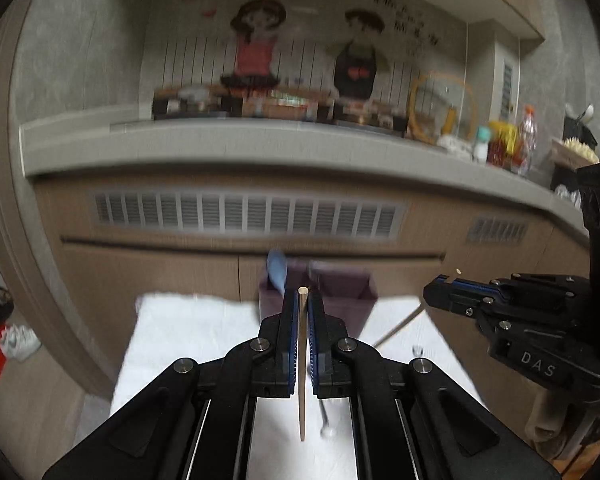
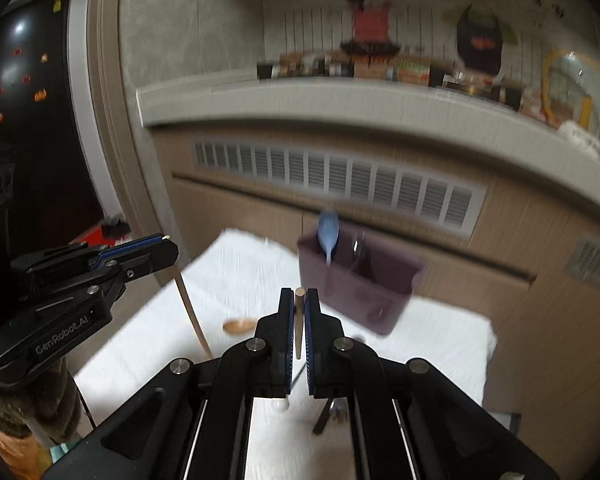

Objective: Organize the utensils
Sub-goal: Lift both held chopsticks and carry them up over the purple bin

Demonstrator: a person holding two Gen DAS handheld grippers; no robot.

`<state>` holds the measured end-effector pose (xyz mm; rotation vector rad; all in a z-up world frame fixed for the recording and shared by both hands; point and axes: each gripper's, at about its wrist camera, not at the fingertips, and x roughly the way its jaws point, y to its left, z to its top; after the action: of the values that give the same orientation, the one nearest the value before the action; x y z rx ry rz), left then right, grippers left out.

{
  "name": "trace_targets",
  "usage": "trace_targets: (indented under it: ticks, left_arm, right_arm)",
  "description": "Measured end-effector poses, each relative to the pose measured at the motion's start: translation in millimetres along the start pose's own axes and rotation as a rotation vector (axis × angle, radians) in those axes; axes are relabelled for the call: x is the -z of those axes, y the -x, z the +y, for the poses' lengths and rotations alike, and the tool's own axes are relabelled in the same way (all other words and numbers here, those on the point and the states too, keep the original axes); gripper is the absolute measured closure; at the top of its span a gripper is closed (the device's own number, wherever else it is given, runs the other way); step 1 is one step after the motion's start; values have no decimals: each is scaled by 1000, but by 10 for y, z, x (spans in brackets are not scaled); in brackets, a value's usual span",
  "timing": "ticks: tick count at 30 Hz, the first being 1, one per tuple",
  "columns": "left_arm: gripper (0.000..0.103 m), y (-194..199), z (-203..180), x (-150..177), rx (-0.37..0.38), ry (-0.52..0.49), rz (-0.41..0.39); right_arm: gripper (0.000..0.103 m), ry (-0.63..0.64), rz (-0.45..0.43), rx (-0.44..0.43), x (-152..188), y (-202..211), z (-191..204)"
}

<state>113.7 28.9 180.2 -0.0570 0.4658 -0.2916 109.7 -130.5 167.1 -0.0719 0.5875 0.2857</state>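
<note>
Left gripper [image 1: 303, 300]: black jointed plastic with blue ribbed pads, jaws closed tight on a chopstick [image 1: 302, 360], a thin, round, pale wooden rod running lengthwise between the pads.
Right gripper [image 2: 299, 300]: same build, jaws clamped on a second chopstick [image 2: 298, 328], light wood, its flat end showing at the fingertips.
Holder [image 2: 360, 280]: dull purple box with straight plastic walls, standing at the far edge of the cloth.
Blue spoon [image 2: 327, 232]: smooth, oval bowl up, upright inside the holder.
Cloth [image 2: 420, 340]: white, textured, covering the table.
Wooden spoon [image 2: 238, 326]: lying flat on the cloth, near the holder.
Cabinet [image 2: 520, 240]: wood-grain front with slatted vents, behind the table.
</note>
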Motion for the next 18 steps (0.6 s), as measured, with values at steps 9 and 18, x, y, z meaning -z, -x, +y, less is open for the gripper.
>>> trace_targets:
  ticks: [9, 18]
  left_arm:
    - [98, -217, -188, -751, -78, -115, -162]
    - [98, -923, -143, -1278, -21, -86, -231]
  right_arm:
    - [98, 39, -115, 116, -736, 91, -72]
    - [98, -14, -160, 176, -1304, -282, -562]
